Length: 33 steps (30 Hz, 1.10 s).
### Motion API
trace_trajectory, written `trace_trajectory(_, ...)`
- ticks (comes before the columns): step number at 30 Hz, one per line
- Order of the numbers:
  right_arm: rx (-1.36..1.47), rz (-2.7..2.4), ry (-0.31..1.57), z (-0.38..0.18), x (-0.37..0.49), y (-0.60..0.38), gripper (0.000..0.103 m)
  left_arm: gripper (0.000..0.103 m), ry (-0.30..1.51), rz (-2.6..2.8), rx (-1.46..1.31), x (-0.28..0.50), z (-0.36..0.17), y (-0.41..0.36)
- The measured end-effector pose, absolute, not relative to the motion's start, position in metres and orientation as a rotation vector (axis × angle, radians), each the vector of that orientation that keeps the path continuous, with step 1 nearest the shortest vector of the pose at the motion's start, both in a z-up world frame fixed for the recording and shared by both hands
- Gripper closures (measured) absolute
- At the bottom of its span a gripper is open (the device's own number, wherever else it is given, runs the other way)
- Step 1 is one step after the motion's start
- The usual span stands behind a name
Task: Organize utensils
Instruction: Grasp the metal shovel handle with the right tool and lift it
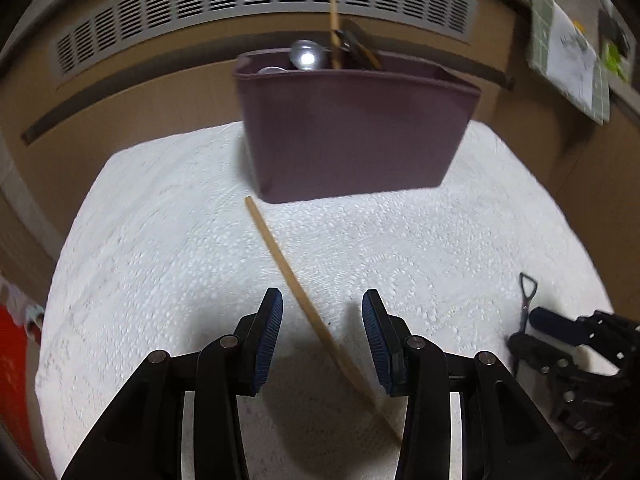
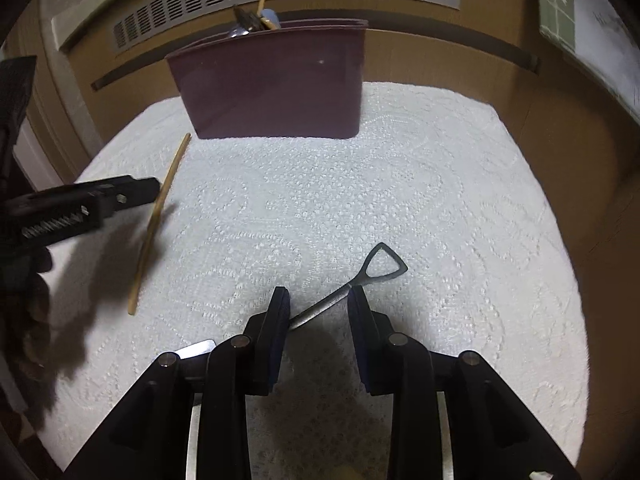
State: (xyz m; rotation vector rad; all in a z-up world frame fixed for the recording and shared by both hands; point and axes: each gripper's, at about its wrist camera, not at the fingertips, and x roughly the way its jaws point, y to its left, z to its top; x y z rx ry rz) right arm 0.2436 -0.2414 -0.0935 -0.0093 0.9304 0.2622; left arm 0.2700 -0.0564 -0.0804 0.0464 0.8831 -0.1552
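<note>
Before the bin (image 1: 352, 132), on the white cloth (image 1: 160, 240), two utensils are left to sort: a chopstick (image 1: 288, 276) running from near the bin's front left corner back toward the left gripper (image 1: 322, 332), and a small metal spoon (image 2: 360, 280) with a triangular loop handle, well in front of the bin toward its right side. The bin already holds a chopstick, a spoon bowl and some dark utensils, all standing toward its left end. Both tongs are apart. The left one straddles the chopstick, which crosses the gap at a slant; the right gripper (image 2: 319, 312) straddles the spoon's thin shaft, its right pad seemingly close to the shaft, though contact cannot be told. Neither has closed on anything. The likely trouble is the slant: pads closing across an angled, thin stick may roll or pivot it out rather than pinch it, and the textured cloth could bunch if the fingertips drag. The spoon's shaft is narrow and smooth, so a grip near the loop end may let it swing downward when lifted.
</note>
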Motion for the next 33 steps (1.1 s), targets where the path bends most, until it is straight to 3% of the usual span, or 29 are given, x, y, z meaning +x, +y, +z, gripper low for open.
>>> trace_trajectory(7,-0.074,0.322,0.966,-0.088,0.246,-0.235,0.071,0.060,0.892,-0.112,0.114,0.257,-0.093,-0.037)
trace_trajectory(10,-0.103,0.376,0.900,-0.074,0.229,-0.237,0.071,0.060,0.882,-0.067,0.139,0.248,-0.093,-0.015)
trace_trajectory(18,-0.448,0.575,0.841,-0.068,0.188,-0.215,0.071,0.060,0.909,-0.037,-0.037,0.228,-0.087,0.047)
trace_trajectory(24,-0.666,0.654,0.735,-0.082,0.167,-0.184,0.074,0.060,0.890,-0.112,-0.096,0.226,-0.077,0.046)
trace_trajectory(33,-0.477,0.636,0.835,-0.077,0.259,-0.176,0.074,0.060,0.926,-0.193,-0.144,0.237,-0.084,0.037)
